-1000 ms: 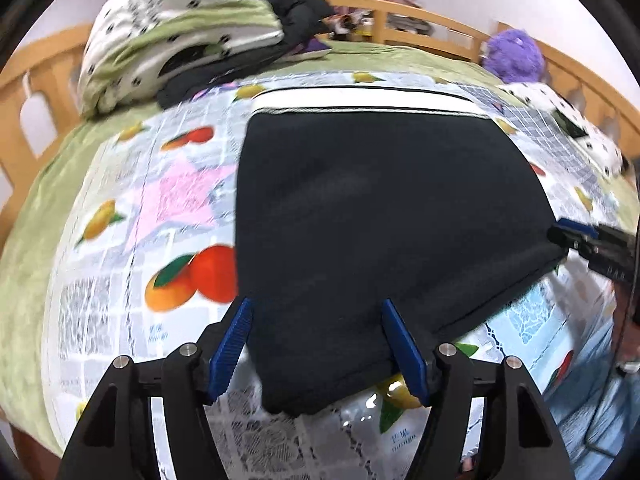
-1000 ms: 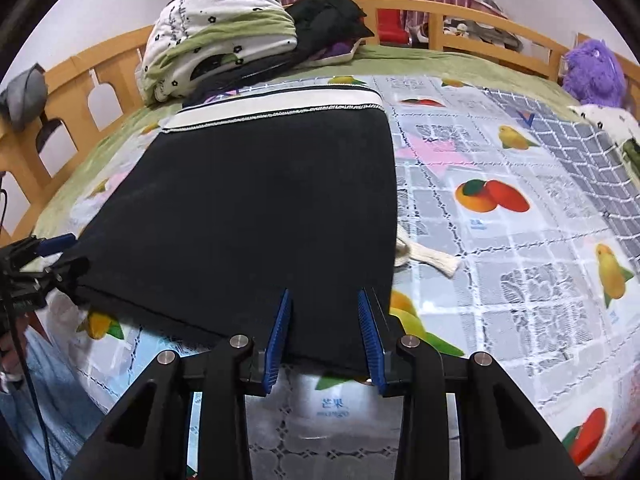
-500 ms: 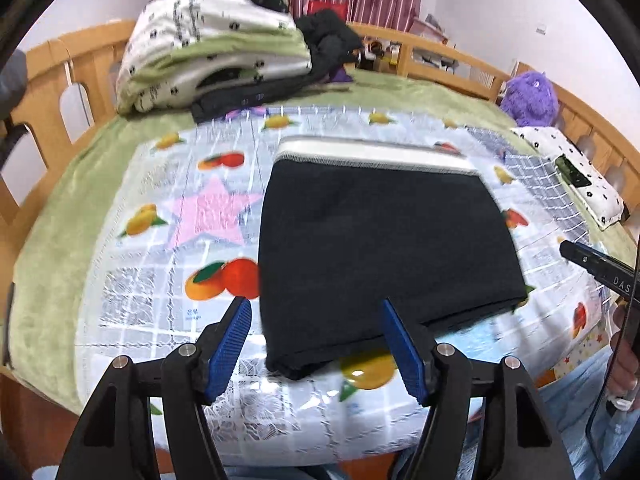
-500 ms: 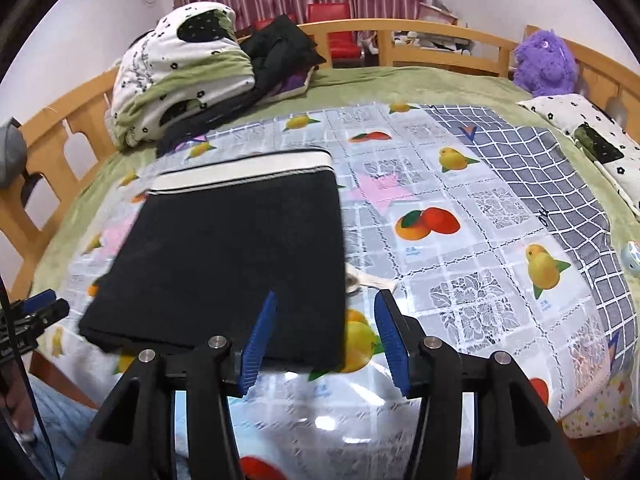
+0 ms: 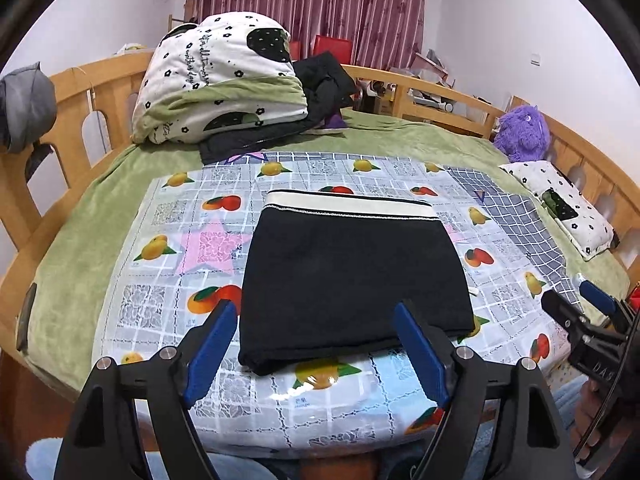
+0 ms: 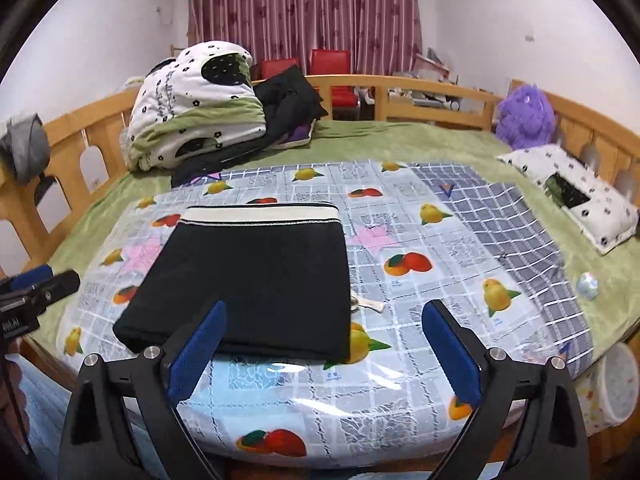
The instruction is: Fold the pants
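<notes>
The black pants lie folded into a flat rectangle on the fruit-print cloth, with the white waistband at the far edge. They also show in the right wrist view. A white drawstring end pokes out at their right side. My left gripper is open and empty, held back above the bed's front edge, short of the pants' near hem. My right gripper is open wide and empty, also held back from the pants. Each gripper shows at the edge of the other's view.
A fruit-print plastic cloth covers the green bed. A folded quilt and dark clothes are stacked at the back left. A purple plush toy and a spotted pillow sit at the right. Wooden rails ring the bed.
Both grippers have let go of the pants' near hem and pulled back and up from the bed. The right gripper has opened wider. The pants now lie flat.
</notes>
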A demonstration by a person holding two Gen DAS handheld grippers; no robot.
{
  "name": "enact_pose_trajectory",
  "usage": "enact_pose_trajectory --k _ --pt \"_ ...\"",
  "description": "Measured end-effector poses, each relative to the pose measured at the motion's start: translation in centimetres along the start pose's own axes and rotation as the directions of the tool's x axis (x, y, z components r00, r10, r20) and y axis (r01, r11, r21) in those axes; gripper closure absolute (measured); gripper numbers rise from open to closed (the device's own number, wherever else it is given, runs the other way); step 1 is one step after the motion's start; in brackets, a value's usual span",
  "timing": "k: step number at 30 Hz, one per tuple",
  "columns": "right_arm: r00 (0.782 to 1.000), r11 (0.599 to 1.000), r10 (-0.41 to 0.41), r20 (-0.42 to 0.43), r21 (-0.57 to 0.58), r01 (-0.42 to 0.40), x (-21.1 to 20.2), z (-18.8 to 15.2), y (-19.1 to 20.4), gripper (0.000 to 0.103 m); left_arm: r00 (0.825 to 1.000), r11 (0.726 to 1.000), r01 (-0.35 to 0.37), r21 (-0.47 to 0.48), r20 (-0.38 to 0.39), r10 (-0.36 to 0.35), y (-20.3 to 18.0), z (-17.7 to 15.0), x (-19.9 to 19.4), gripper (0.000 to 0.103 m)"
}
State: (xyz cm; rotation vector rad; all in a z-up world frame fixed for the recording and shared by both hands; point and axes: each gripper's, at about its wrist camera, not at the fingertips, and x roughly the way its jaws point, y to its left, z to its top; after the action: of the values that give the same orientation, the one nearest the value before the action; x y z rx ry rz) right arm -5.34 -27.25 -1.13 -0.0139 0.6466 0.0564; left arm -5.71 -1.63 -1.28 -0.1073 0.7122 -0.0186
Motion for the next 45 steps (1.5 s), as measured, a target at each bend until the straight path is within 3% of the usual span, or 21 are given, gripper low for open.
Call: enact_pose_trajectory --k 45 --pt "1.0 1.0 -0.008 -0.016 0.012 0.008 -0.7 -0.4 1.1 0.006 1.0 1.0 -0.022 -0.006 0.007 0.022 0.1 -0.7 -0.9 0.021"
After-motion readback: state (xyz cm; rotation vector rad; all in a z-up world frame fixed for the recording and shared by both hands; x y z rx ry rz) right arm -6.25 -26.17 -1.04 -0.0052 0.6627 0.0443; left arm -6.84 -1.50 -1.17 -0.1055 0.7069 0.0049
